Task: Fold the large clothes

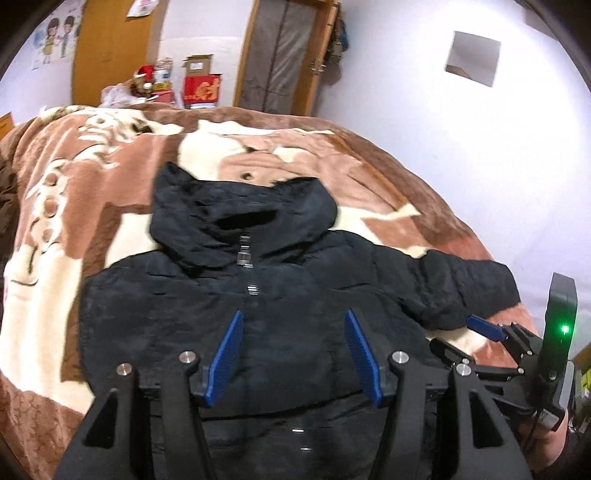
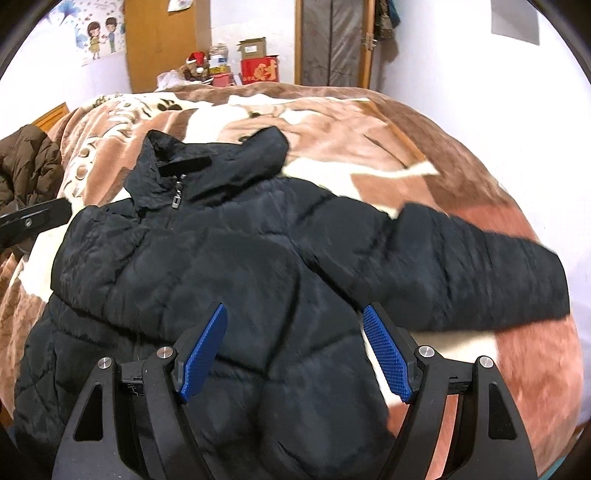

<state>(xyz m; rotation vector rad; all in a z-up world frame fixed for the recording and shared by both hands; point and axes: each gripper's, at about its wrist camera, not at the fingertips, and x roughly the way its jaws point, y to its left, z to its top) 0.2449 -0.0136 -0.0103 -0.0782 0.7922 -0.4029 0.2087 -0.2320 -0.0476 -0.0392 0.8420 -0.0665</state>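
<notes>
Bright room light, wall glare, motion blur, fisheye-curved edges.

- White walls [image 2: 443,55] enclose the room, brightly lit at 2 o'clock
- A bed under a brown-and-cream blanket [image 2: 388,147] fills the middle
- A wooden wardrobe [image 2: 162,40] stands at 11 o'clock
- A wood-framed door [image 2: 334,40] at 12
- Boxes, one red [image 2: 259,70], between them
- Perhaps a cartoon poster [image 2: 98,33] at 10
</notes>
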